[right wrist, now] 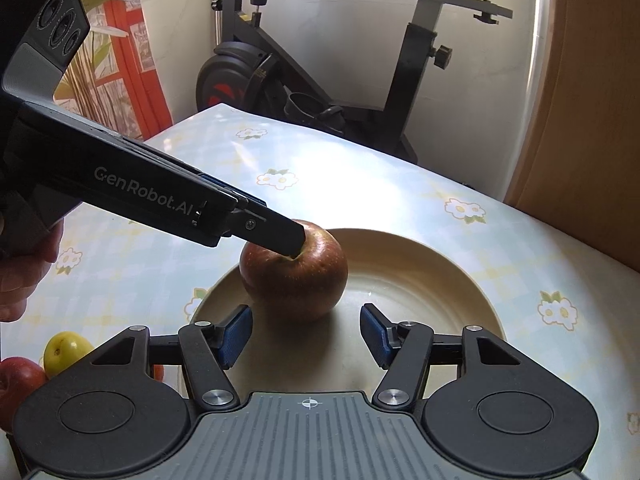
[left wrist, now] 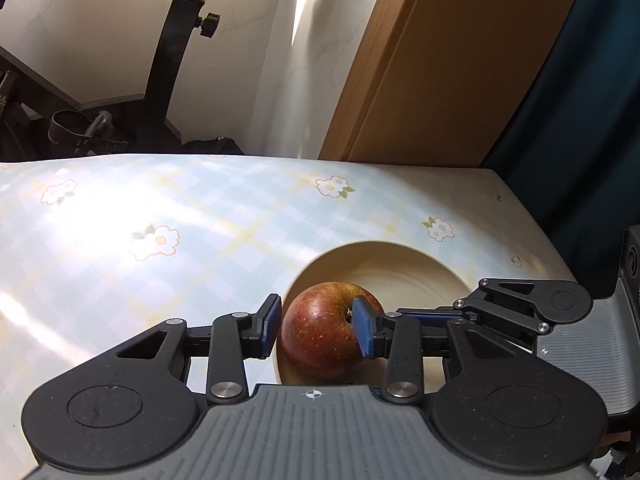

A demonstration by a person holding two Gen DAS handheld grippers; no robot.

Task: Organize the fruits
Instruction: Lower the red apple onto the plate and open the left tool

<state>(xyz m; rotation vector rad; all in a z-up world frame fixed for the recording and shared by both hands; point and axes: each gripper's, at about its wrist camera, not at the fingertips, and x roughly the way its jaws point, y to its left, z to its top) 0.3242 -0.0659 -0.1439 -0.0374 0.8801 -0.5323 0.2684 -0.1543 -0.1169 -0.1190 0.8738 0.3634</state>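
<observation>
A red apple (left wrist: 320, 328) (right wrist: 294, 276) rests on the left part of a cream plate (left wrist: 400, 264) (right wrist: 420, 280). My left gripper (left wrist: 316, 324) straddles it from above. One blue pad sits at the stem hollow, and the other stands a sliver off the apple's left side, so the jaws are open around it. In the right wrist view one of its fingers (right wrist: 280, 236) reaches down onto the apple's top. My right gripper (right wrist: 306, 322) hovers open over the plate's near side, just short of the apple, with nothing between its pads.
A yellow-green fruit (right wrist: 66, 350) and another red apple (right wrist: 18, 380) lie on the flowered tablecloth (right wrist: 360, 184) left of the plate. A hand (right wrist: 24, 280) holds the left tool. An exercise bike (right wrist: 280, 80) and a wooden door (left wrist: 460, 60) stand beyond the table's far edge.
</observation>
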